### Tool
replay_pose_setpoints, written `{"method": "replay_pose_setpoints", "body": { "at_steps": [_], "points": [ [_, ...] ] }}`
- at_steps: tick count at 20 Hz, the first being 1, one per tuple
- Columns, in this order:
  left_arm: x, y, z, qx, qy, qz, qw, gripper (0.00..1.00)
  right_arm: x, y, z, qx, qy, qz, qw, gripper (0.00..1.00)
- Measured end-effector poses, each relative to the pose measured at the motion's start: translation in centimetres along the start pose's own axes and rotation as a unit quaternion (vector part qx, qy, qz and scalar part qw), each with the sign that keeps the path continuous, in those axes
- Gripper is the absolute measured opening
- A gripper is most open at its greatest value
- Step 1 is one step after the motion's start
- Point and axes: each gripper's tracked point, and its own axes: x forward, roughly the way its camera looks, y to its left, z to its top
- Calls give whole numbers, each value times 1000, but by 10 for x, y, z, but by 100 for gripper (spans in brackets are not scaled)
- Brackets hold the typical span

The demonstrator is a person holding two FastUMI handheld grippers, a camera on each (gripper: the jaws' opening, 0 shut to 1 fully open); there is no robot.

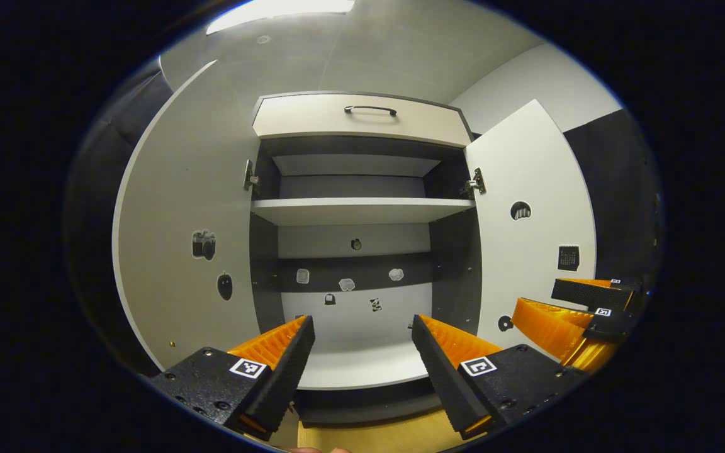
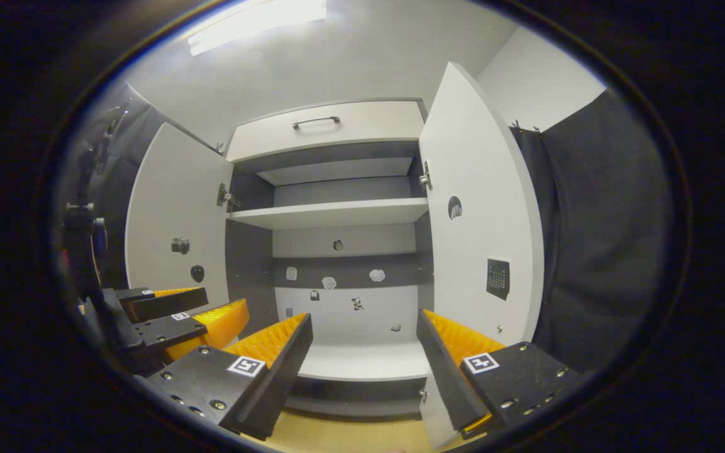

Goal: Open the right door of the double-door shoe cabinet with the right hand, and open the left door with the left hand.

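Observation:
The shoe cabinet (image 1: 362, 211) stands straight ahead with both doors swung wide. Its left door (image 1: 180, 220) (image 2: 174, 207) and right door (image 1: 526, 251) (image 2: 469, 189) are pale panels with small stickers on their inner faces. My left gripper (image 1: 361, 340) is open in front of the lower compartment and holds nothing. My right gripper (image 2: 364, 333) is open too, level with the bottom shelf, its right finger close to the right door's lower edge. In the left gripper view the right gripper (image 1: 564, 308) appears at the far right; in the right gripper view the left gripper (image 2: 205, 308) shows at the lower left.
A closed drawer with a dark handle (image 1: 370, 110) tops the cabinet. Inside are a white middle shelf (image 2: 331, 214) and a bottom shelf (image 2: 362, 362), with small stickers on the back panel. Wooden floor (image 1: 369, 437) lies below. Black cloth wall (image 2: 595, 239) hangs to the right.

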Motion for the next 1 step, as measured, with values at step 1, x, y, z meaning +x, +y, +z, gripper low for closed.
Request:
{"method": "replay_pose_setpoints", "body": {
  "at_steps": [1],
  "points": [
    [0, -2, 2, -2, -1, -1, 1000, 96, 0, -1, -1, 0, 1, -2, 1000, 99]
  ]
}}
